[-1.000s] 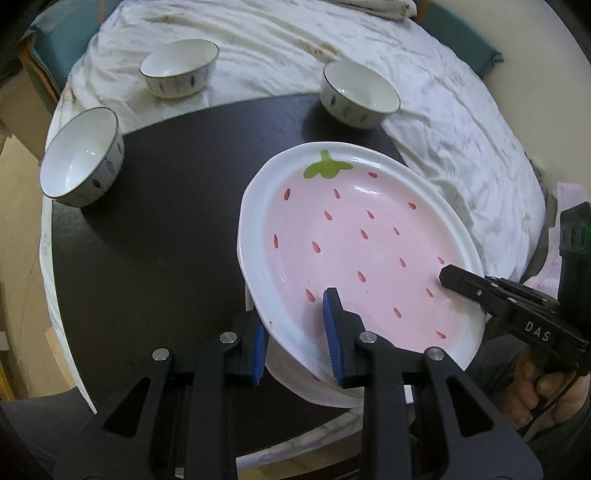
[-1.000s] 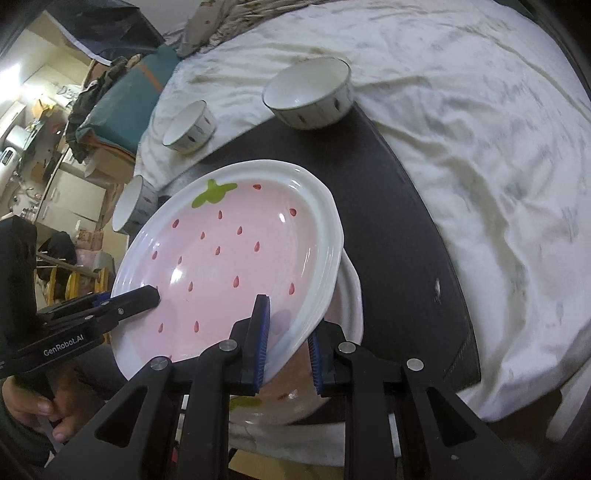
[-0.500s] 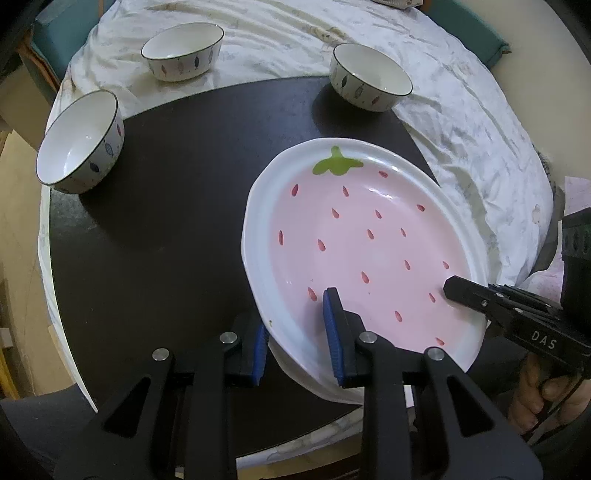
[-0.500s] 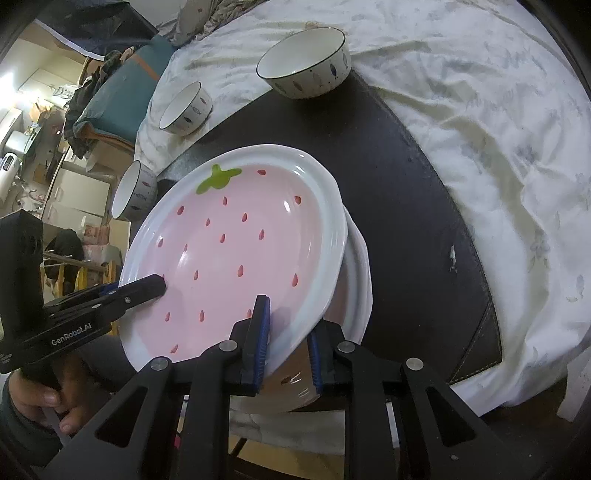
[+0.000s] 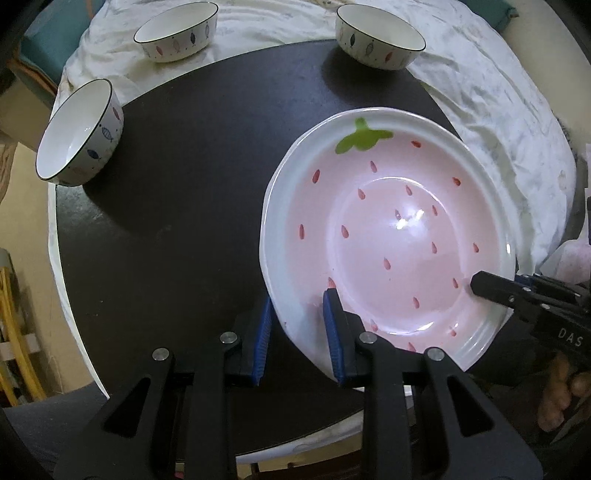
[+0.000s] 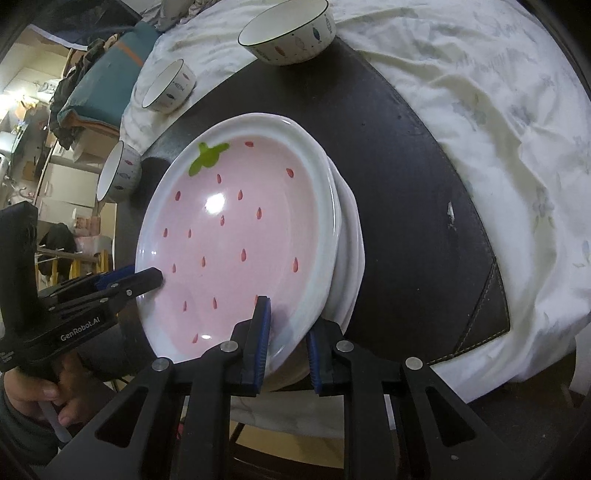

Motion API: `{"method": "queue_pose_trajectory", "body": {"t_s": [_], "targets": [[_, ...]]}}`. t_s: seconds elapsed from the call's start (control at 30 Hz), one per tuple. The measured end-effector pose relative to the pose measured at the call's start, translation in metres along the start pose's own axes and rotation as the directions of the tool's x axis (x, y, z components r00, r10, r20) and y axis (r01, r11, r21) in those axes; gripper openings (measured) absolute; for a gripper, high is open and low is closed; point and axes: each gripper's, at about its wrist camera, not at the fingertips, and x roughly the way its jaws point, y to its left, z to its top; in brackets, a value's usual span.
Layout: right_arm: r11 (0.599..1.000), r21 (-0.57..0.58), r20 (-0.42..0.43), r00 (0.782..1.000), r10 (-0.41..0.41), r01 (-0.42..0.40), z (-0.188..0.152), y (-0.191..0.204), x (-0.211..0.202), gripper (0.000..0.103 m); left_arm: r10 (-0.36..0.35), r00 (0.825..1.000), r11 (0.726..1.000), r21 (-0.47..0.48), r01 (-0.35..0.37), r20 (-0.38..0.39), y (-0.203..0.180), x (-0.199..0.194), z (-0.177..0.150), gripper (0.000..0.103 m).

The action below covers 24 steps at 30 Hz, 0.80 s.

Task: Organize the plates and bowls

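Nearest the left wrist camera, the left gripper (image 5: 297, 321) straddles the near-left rim of the strawberry plate (image 5: 391, 236), one blue-padded finger over the pink well and the other outside the white edge; the pads stand a little off the rim, so the jaws read as parted rather than clamped. From the right wrist camera, the right gripper (image 6: 288, 325) brackets the plate's near-right rim the same way, with a gap showing on the outer side, so it too looks apart around the rim, though contact on the inner pad cannot be told. Each gripper's black tip shows in the other's view, lying over the pink surface. The strawberry plate sits on top of a stack of white plates (image 6: 351, 254) whose edges peek out at its right side, all resting on the dark round mat (image 5: 177, 206) near its front edge. A person's hand (image 6: 44, 398) grips the left tool's handle. Farther back, three fish-patterned bowls stand apart: the left bowl (image 5: 79, 133) on the mat's left edge, the middle bowl (image 5: 175, 31) on the white cloth (image 6: 498, 110), and the right bowl (image 5: 380, 35) at the mat's far edge
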Motion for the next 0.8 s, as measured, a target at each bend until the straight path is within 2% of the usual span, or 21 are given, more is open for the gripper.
{"method": "queue_pose_trajectory", "body": {"t_s": [0.2, 0.53, 0.8], "targets": [[0.999, -0.029, -0.017, 1.000, -0.025, 0.025, -0.001, 0.006, 0.001, 0.020, 0.040, 0.999, 0.998, 0.045, -0.040, 0.002, -0.004, 0.003, -0.004, 0.024], [0.999, -0.013, -0.039, 0.999, -0.038, 0.037, -0.003, 0.005, -0.004, 0.019, 0.036, 0.999, 0.998, 0.052, -0.035, -0.015, -0.007, 0.010, 0.000, 0.027], [1.000, 0.002, -0.044, 0.999, -0.031, 0.031, -0.008, 0.006, -0.006, 0.019, 0.075, 0.997, 0.993, 0.088, -0.074, -0.009, -0.016, 0.008, -0.002, 0.027]]}}
